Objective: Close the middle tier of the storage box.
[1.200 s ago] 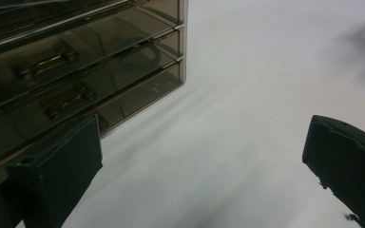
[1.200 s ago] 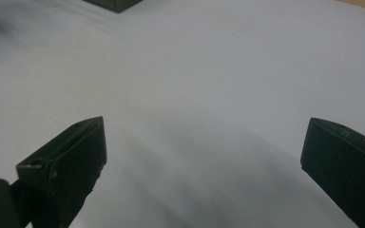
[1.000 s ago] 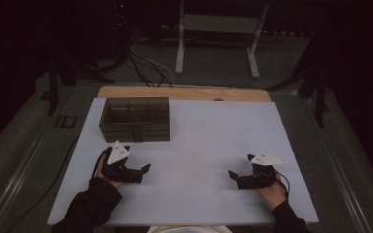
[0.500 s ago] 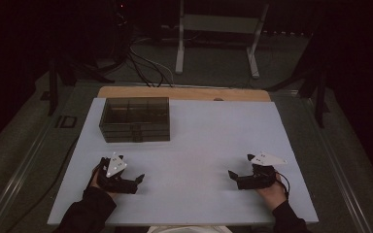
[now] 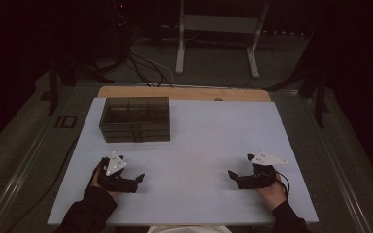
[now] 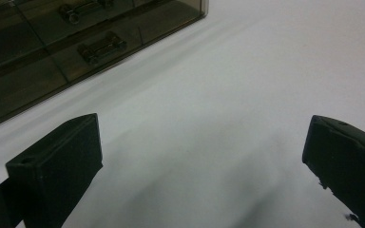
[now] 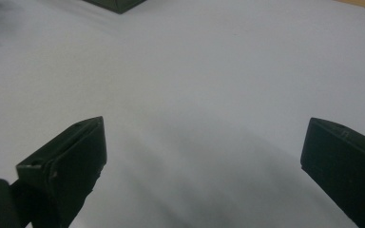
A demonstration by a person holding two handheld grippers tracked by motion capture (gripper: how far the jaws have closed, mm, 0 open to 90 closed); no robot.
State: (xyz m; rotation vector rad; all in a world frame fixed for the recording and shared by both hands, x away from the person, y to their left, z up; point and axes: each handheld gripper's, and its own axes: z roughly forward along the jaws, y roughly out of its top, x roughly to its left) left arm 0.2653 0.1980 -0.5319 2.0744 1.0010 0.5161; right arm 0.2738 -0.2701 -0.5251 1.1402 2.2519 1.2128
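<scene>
Left hand-held gripper released, jaws wide, resting on white counter; smoked compartment box ahead of it, near, apart. Right hand-held gripper also released, box well apart. Risk: low, skewed approach nudges light box, slides it instead of grasping.

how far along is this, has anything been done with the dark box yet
Nothing looks done: the dark box sits shut at the far left of the white table, latches closed. In hand: nothing. The left gripper and right gripper rest open on the near edge, holding nothing. Reaching for and handling the box all appears left.
</scene>
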